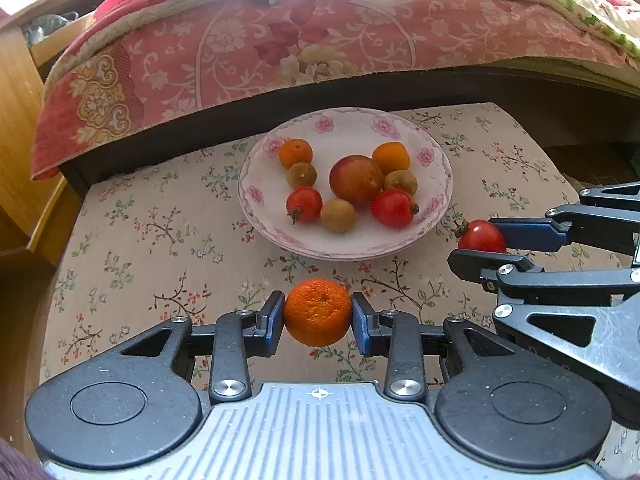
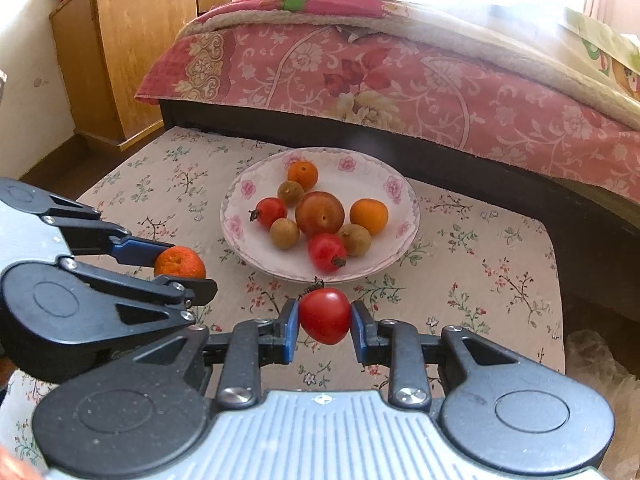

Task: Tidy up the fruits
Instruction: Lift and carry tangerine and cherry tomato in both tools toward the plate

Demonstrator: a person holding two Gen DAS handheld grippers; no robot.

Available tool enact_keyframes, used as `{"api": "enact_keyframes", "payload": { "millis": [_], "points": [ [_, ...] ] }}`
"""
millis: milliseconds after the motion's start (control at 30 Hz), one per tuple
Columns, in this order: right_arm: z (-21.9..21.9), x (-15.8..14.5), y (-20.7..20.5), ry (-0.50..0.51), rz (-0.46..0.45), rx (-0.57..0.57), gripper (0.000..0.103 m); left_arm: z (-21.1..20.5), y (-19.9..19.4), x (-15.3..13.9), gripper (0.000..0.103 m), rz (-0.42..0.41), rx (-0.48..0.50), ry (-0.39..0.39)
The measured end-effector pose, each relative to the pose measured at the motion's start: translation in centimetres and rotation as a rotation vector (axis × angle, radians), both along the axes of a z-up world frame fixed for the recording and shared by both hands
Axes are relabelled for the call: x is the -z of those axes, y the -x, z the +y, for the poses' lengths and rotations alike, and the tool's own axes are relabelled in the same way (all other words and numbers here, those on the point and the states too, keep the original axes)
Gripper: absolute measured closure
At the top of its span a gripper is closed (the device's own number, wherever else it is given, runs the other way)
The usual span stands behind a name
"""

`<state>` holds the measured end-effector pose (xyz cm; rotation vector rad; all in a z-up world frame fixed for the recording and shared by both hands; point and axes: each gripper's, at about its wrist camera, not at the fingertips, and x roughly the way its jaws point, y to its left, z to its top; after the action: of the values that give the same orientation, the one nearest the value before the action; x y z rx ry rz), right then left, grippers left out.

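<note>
- Nearest: left gripper point(image 1: 318, 314) clenched on a mandarin point(image 1: 317, 312), blue pads pressing it from both sides, held above the floral cloth point(image 1: 160, 232), w/ the plate off at its 12 o'clock.
- Right gripper point(image 2: 325, 316) just beside it, clamped on a red tomato point(image 2: 325, 315), stem end pointing up toward the plate; in the left wrist view it comes in from 3 o'clock.
- Both held fruits sit short of the plate point(image 1: 440, 176), neither over its rim.
- Next out: white plate w/ pink flower border, centre of the cloth.
- On it: a big red-orange fruit point(image 1: 356, 179) approx in the middle; two small oranges, one at 11 o'clock point(image 1: 295, 153), one at 1 o'clock point(image 1: 391, 158).
- Two tomatoes, one at 8 o'clock point(image 1: 304, 204), one at 5 o'clock point(image 1: 394, 208).
- Three small brown-green round fruits between them; can't tell what kind.
- Farthest: bed edge w/ pink floral blanket point(image 1: 280, 48) hanging over a dark frame; wooden cabinet point(image 2: 132, 32) off at 10 o'clock in the right wrist view.
</note>
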<state>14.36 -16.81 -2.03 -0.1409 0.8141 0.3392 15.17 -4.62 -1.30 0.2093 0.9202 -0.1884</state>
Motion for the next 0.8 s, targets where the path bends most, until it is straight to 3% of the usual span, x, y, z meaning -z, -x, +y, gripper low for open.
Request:
{"api": "enact_keyframes", "payload": {
  "millis": [267,800],
  "points": [
    [-0.5,-0.3,-0.7,-0.020,0.000,0.018,0.072,1.1,-0.8,-0.4,0.060,0.014,-0.032,0.053],
    [-1.1,-1.0,-3.4,-0.043,-0.028,0.046,0.072,0.4,-3.2,-1.2,0.060,-0.025,-0.032,0.050]
  ]
}}
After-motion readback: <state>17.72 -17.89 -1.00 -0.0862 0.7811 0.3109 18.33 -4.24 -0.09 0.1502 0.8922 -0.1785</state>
